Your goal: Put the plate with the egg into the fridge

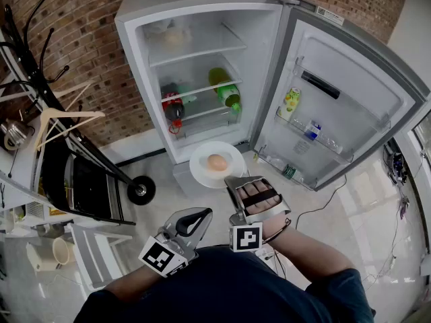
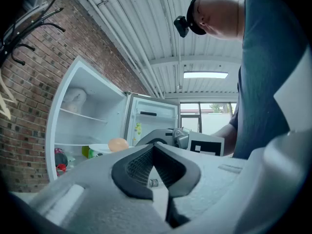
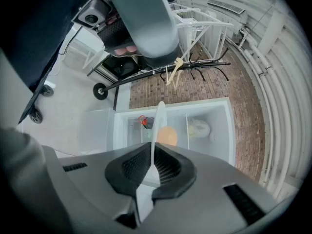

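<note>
plate (image 1: 201,168) 1 | egg (image 1: 216,162) 1 | fridge (image 1: 138,15) 1 | claws 2: left claw (image 1: 202,215), right claw (image 1: 233,179)

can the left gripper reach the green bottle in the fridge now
Probably yes: the fridge door is wide open and the left gripper is empty, jaws shut; it would need to skirt the plate in the right gripper.

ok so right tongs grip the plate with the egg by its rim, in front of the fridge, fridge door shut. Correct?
Not quite: the fridge door is wide open, as the head view shows. The rest holds: the right tongs are shut on the rim of the plate, with the egg on it, in front of the fridge.
</note>
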The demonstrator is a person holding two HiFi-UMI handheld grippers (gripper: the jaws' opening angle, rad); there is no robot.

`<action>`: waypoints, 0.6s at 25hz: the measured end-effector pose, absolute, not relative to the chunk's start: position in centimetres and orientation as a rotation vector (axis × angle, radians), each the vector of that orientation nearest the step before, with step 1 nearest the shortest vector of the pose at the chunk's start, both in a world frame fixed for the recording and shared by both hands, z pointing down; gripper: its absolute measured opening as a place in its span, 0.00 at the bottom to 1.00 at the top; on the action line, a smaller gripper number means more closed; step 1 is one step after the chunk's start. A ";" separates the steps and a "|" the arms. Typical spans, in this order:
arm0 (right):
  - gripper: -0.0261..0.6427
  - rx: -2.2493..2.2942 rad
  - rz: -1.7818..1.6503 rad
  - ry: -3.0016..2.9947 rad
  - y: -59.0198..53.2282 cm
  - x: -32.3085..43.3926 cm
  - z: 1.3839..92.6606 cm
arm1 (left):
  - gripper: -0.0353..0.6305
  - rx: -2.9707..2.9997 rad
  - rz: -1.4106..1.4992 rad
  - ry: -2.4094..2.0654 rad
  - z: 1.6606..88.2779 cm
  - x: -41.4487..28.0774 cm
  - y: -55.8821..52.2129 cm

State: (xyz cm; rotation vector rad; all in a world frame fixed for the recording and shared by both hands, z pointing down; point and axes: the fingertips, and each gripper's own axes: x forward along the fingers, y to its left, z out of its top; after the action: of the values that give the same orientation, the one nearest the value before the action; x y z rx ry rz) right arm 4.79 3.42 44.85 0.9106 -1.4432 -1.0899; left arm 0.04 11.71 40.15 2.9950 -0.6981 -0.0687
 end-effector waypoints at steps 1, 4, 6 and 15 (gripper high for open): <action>0.07 0.912 -1.094 -1.442 3.4 4.8 44.8 | 0.06 2.994 -0.066 -0.698 40.2 0.0 11.7; 0.07 0.916 -1.101 -1.439 3.4 4.8 44.6 | 0.06 2.991 -0.063 -0.697 40.3 0.0 11.8; 0.07 0.916 -1.100 -1.440 3.4 4.7 44.5 | 0.06 2.992 -0.065 -0.697 40.3 -0.1 11.9; 0.07 0.922 -1.093 -1.445 3.0 5.4 45.1 | 0.06 2.978 -0.058 -0.716 40.4 0.5 11.8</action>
State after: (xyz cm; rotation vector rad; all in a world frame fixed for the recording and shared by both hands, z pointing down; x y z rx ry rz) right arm 5.43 3.00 45.11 0.9221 -1.4446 -1.0934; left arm 0.50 11.81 40.37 2.9783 -0.7158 -0.0581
